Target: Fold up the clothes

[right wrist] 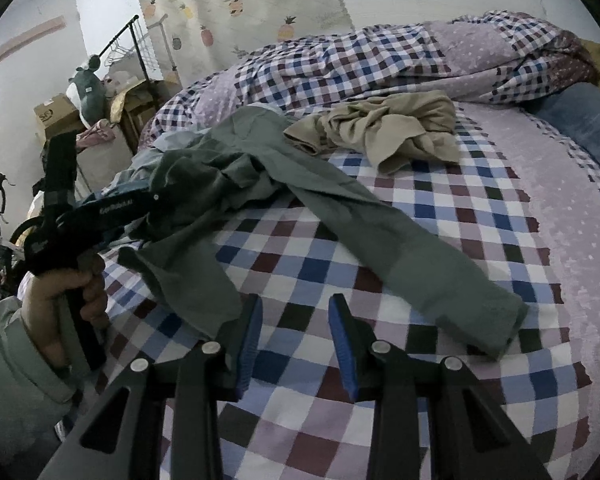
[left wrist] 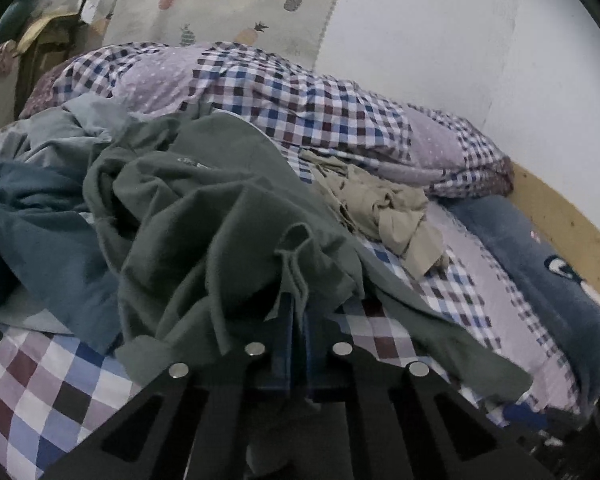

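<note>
While the left claw [left wrist: 298, 312] pinches the green garment [left wrist: 204, 216], the right claw [right wrist: 296, 344] hangs released over the bed [right wrist: 400, 220].
Green hem sits just left of the right claw, its sleeve [right wrist: 440, 276] trailing ahead-right. Likely step: spreading it flat; grip an edge, not bunched folds. Beyond: crumpled beige garment [right wrist: 392, 128], then the quilt [right wrist: 380, 56].

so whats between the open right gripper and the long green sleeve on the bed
In the right wrist view, only bare checked bedsheet lies between the right gripper and the green sleeve.
</note>
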`<state>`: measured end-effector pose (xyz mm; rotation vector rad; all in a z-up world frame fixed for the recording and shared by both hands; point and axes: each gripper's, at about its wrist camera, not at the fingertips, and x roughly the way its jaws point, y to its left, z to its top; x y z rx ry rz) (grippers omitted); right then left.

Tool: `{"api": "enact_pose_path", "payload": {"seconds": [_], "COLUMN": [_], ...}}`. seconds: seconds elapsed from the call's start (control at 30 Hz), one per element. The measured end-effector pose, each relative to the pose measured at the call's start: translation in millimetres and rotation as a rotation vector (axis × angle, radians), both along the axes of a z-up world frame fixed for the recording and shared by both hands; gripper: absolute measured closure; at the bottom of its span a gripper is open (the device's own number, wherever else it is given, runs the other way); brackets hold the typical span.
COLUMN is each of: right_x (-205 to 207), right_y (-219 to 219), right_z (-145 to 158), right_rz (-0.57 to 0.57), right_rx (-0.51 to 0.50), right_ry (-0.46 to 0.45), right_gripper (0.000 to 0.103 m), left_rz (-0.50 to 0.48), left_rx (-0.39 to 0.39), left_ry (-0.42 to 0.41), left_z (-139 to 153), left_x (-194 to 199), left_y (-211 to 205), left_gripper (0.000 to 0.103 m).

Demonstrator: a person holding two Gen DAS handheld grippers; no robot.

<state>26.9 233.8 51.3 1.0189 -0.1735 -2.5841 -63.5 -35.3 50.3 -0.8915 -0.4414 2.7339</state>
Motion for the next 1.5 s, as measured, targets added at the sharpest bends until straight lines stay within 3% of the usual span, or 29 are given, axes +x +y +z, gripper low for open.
{"api": "enact_pose_path", "payload": {"seconds": [0.47,1.23,1.33,1.5], "right_x": [-15,-15,-15,-13], "right_y": [-4,-62,-66,-78], "right_z": [-15,-33,-32,-28], "right_rz": [0.010,0.099,0.099,0.109], "right_rx": [-0.180,-0.006,0.010,0.055], "right_ry": [-0.120,-0.174,-0.165,-0.139], "right_gripper": [0.065,0.065,0.069,0.089], "left_rz": [0.053,0.322,0.357,0.380], "left_rx": [0.083,0.168,0.172,0.201], "left_ry": [0.132,0.315,0.329,0.310], "left_z": [38,88,92,89], "left_x": [22,81,88,98], "left_y": [-33,-150,-165,-185], "left_gripper": [0.101,0.102,0.102,0.102]}}
